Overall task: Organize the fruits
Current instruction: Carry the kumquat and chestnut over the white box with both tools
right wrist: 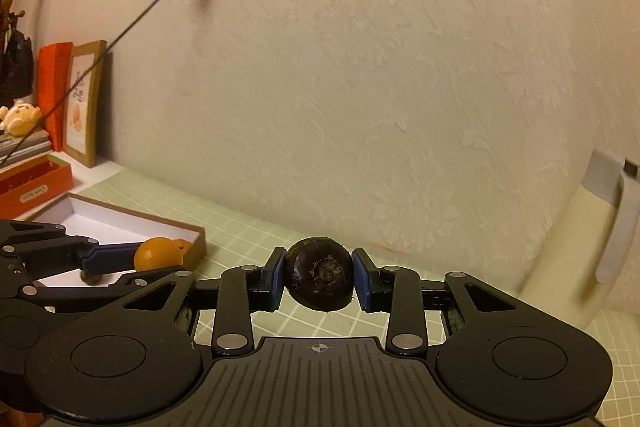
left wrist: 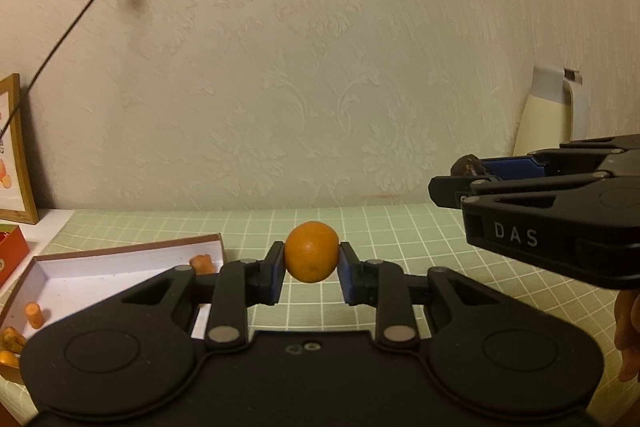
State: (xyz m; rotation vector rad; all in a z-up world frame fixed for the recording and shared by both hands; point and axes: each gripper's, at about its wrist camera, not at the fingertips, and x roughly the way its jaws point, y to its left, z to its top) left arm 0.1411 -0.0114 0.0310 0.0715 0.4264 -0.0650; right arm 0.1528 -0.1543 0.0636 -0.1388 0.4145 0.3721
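Observation:
My left gripper (left wrist: 312,261) is shut on a small orange (left wrist: 311,251) and holds it above the green checked mat (left wrist: 400,239). My right gripper (right wrist: 320,275) is shut on a dark brown round fruit (right wrist: 320,273), also held above the mat. In the left wrist view the right gripper (left wrist: 460,179) reaches in from the right, with the dark fruit (left wrist: 466,165) at its tip. In the right wrist view the left gripper (right wrist: 120,259) shows at the left with the orange (right wrist: 158,254). A shallow white box (left wrist: 120,271) lies left, holding several orange pieces (left wrist: 202,263).
A cream jug (right wrist: 576,255) with a grey handle stands at the right by the wall. A wooden picture frame (right wrist: 86,103), a red box (right wrist: 36,183) and a plush toy (right wrist: 18,119) are at the left. A black cable (left wrist: 72,27) hangs from the wall socket.

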